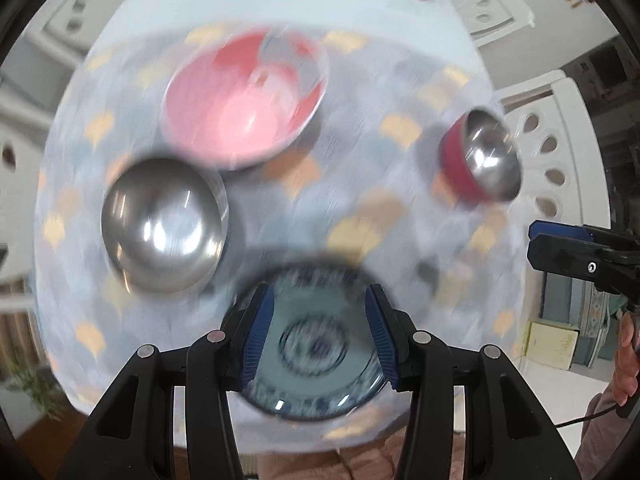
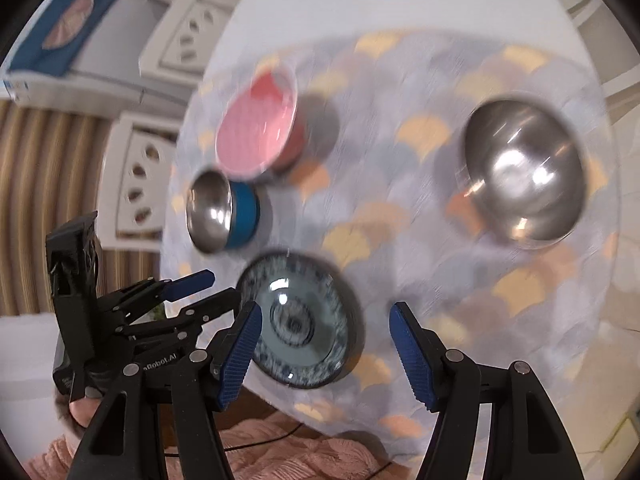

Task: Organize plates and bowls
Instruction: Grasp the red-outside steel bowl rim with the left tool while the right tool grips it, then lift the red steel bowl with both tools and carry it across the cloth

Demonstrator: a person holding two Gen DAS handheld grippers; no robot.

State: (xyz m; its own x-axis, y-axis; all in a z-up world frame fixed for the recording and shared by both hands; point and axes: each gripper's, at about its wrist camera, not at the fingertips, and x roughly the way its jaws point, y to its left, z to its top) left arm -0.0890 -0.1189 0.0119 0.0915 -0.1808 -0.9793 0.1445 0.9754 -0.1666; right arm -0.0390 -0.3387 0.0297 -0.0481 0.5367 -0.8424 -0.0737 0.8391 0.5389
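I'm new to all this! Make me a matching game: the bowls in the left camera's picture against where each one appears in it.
Bowls:
1 pink bowl
2 large steel bowl
3 red-sided small bowl
4 patterned blue bowl

Places:
A left side
B framed by the left gripper
C right side
D top middle

Pairs: 1-D, 2-A, 3-C, 4-B

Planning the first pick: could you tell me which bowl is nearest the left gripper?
The blue patterned bowl, framed between the left gripper's open fingers; the pink bowl and large steel bowl lie farther.
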